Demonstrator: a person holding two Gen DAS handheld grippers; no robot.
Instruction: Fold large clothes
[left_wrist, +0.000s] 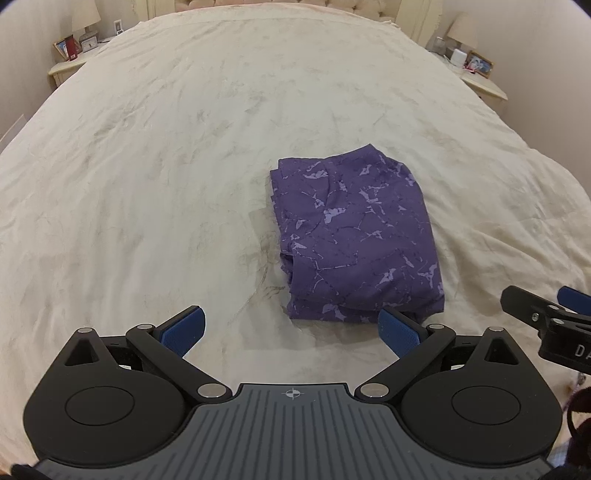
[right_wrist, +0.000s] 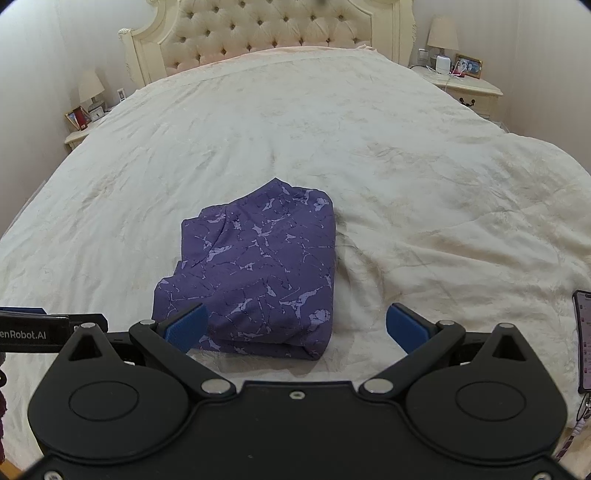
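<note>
Cream bedspread (right_wrist: 424, 192) fills both views, rumpled in soft creases across a wide bed. Nearest to us, our left gripper (left_wrist: 291, 332) hovers with its blue-padded fingers (left_wrist: 183, 328) spread wide, holding nothing. Our right gripper (right_wrist: 295, 326) is likewise spread wide, with nothing between its fingers (right_wrist: 406, 326).

Just beyond the fingertips lies the purple garment (left_wrist: 354, 236), folded into a compact rectangle with a pale marbled print. In the left wrist view it sits ahead and to the right, its near edge just beside the right-hand finger. In the right wrist view the garment (right_wrist: 258, 269) sits ahead and to the left, its near corner behind the left-hand finger; whether they touch we cannot tell.

A phone (right_wrist: 583, 339) lies at the right edge of the bed. Farthest away stand a tufted cream headboard (right_wrist: 266, 33) and bedside tables with lamps (right_wrist: 90, 86).
</note>
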